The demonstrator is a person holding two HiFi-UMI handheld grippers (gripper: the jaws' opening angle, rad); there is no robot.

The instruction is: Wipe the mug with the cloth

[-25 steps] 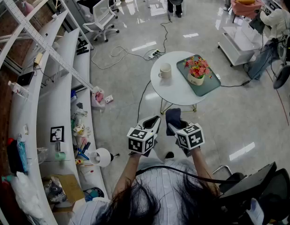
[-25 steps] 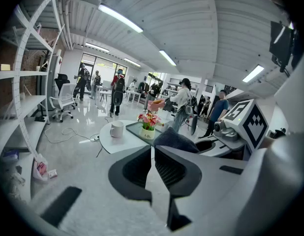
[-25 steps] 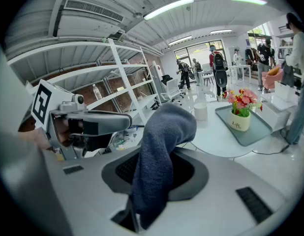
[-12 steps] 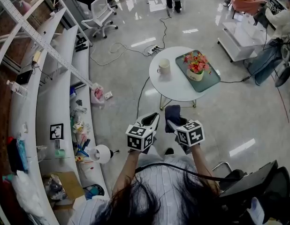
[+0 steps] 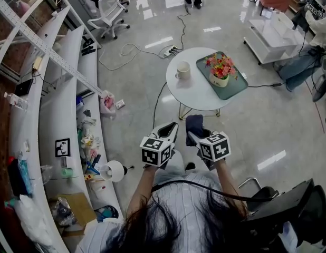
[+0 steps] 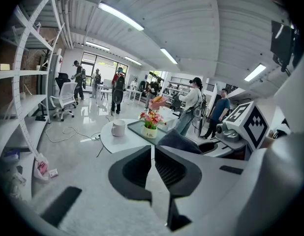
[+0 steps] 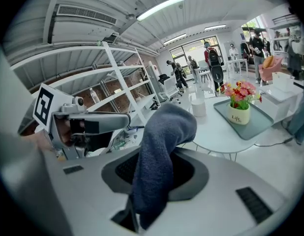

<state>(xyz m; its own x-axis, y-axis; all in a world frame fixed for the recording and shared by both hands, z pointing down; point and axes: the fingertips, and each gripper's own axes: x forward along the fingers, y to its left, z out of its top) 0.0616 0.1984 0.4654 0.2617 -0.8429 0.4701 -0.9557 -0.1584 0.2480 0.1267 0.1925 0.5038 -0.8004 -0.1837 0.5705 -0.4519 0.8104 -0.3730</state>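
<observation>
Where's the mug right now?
In the head view the mug stands on the left side of the round white table, left of the flower tray.

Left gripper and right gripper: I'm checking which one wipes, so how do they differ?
The left gripper is shut and empty; the right gripper is shut on the dark cloth. The left gripper's jaws show bare; cloth drapes over the right gripper's. Both point toward the table with the mug, short of it.
</observation>
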